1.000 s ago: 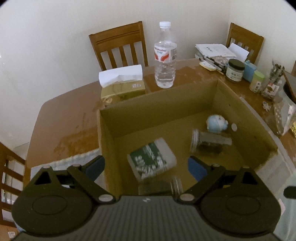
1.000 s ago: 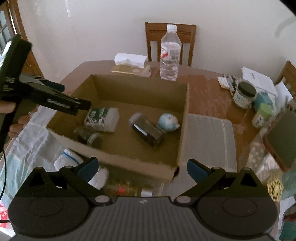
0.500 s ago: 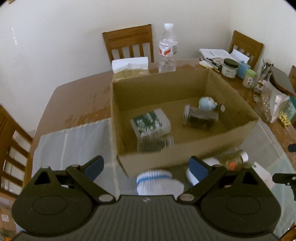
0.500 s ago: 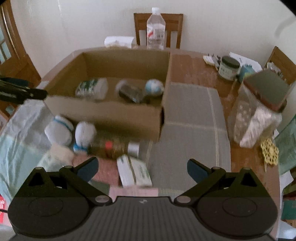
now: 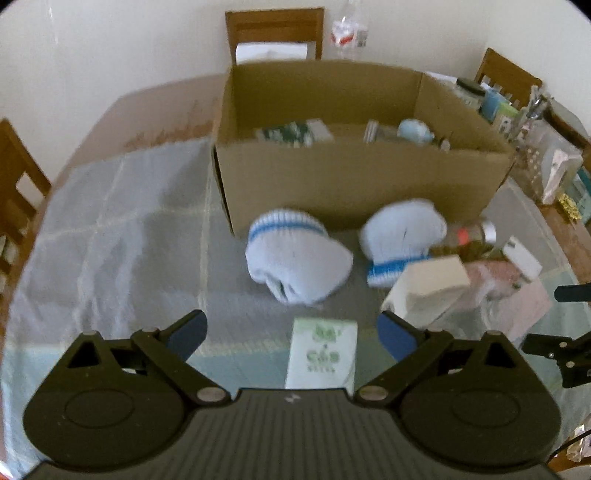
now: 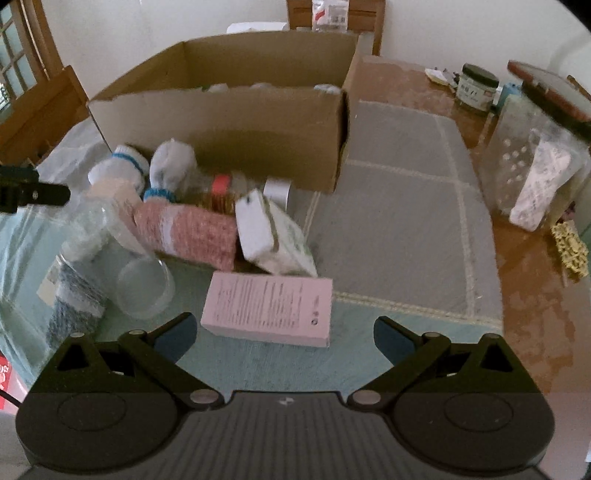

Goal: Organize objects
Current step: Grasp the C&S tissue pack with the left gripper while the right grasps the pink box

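Note:
A cardboard box (image 5: 354,184) (image 6: 229,125) stands on the table and holds a green-white pack (image 5: 291,133), a jar and a pale blue ball (image 5: 415,130). In front of it lie two white socks with blue bands (image 5: 295,258) (image 5: 400,236), a green-printed white carton (image 5: 323,354), a pink box (image 6: 267,308), a pink knit piece (image 6: 188,232) and a clear cup (image 6: 144,291). My left gripper (image 5: 291,334) is open and empty above the carton. My right gripper (image 6: 282,332) is open and empty just before the pink box.
A grey-green cloth (image 6: 406,206) covers the table. At the right stand a clear bag of goods (image 6: 535,162) and a dark-lidded jar (image 6: 476,86). Chairs, a water bottle (image 5: 349,31) and a tissue box (image 5: 271,51) are behind the cardboard box.
Both grippers have drawn back and down from over the cardboard box to the loose items in front of it. Both have stayed open.

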{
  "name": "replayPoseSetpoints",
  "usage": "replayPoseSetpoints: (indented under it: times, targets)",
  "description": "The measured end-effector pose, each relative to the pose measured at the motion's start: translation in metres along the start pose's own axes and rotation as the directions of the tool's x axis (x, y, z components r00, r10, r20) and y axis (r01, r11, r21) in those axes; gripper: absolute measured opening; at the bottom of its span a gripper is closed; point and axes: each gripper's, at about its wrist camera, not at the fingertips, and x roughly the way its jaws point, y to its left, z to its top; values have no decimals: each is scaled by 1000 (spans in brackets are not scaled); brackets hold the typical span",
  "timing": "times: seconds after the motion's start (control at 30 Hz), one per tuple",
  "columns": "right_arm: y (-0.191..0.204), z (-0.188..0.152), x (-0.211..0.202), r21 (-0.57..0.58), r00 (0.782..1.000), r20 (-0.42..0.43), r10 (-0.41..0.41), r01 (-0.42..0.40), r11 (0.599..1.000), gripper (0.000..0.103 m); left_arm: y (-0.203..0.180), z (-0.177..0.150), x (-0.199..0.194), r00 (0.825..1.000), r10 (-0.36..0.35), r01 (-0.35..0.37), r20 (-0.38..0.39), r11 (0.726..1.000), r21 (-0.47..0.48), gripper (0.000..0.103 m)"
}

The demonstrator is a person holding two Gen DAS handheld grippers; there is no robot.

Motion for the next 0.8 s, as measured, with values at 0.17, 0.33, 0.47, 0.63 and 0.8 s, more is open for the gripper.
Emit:
replayPoseSetpoints:
  times: [0.17,0.33,0.47,0.63,0.8]
  targets:
    - [0,-6,15,12,1000,8,-7,7,1000,103,-3,-10,15,1000,0,0,-20,1000,-6,98]
    - [4,-6,22,-4,999,19,-32,32,999,103,-1,-15,28,998,-12,11,-61,1000,-17,98]
    - [5,-6,23,-20,999,19,-42,43,999,103,3,-20,32,997,5,-6,-80,1000,-22,98]
    - [8,-5,25,-51,998,15,-63,64,997,103,13,-28,30,995,22,-28,-100,998,-51,98]
    - [5,-4,25,-46,998,20,-65,66,997,103,29,-41,26,990,64,-74,-125,994,-75,98]
